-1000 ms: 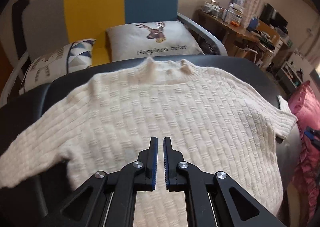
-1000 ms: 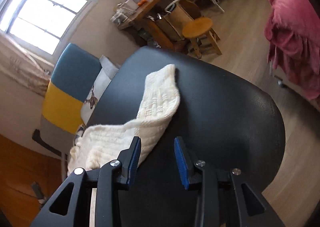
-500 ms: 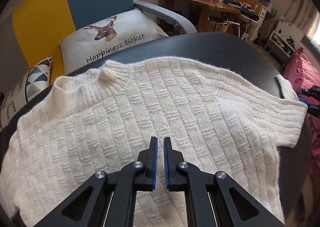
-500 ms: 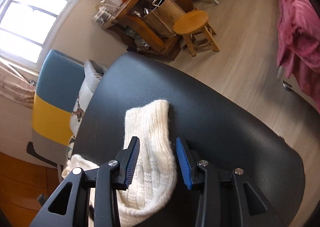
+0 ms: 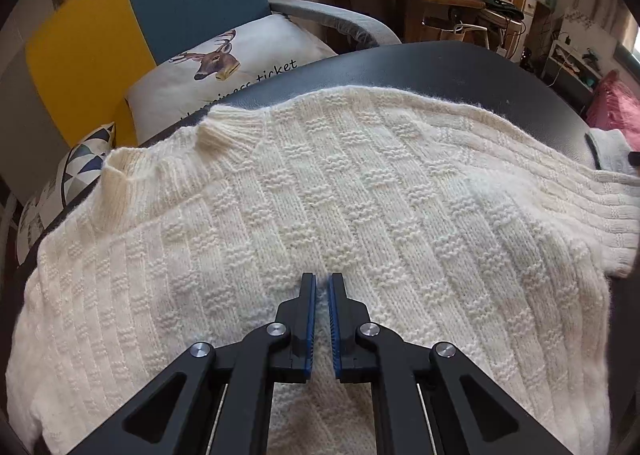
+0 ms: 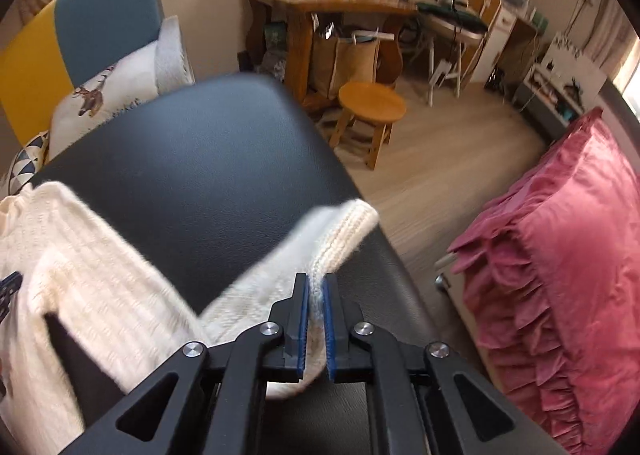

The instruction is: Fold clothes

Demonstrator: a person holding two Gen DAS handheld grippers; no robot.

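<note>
Cream cable-knit wool fills the view: the chunky ribbed sweater [image 5: 320, 215] lies spread face-up across the black padded leather table [image 6: 192, 159], collar toward the yellow-and-blue armchair [image 5: 152, 15] and its deer-print cushion [image 5: 240, 59]. Over its chest the left gripper [image 5: 322, 287] has its jaws drawn together with nothing visibly pinched, tips low over the knit, though contact is hard to judge. At the table's edge the right gripper [image 6: 314, 287] is clamped on the ribbed cuff of the sleeve [image 6: 344, 231], which is lifted off the leather and looks blurred. Here's the risk as I read it: only a thin bite of fluffy knit sits between those blue pads, so a quick swing inward could let the cuff slip free and flop over the side toward the wood-look floor [image 6: 432, 175]. The yarn is stretchy and heavy, so a hard tug could also drag the whole body askew and wrinkle the shoulder. If the left tips aren't pinning the chest, the fold line could wander.
</note>
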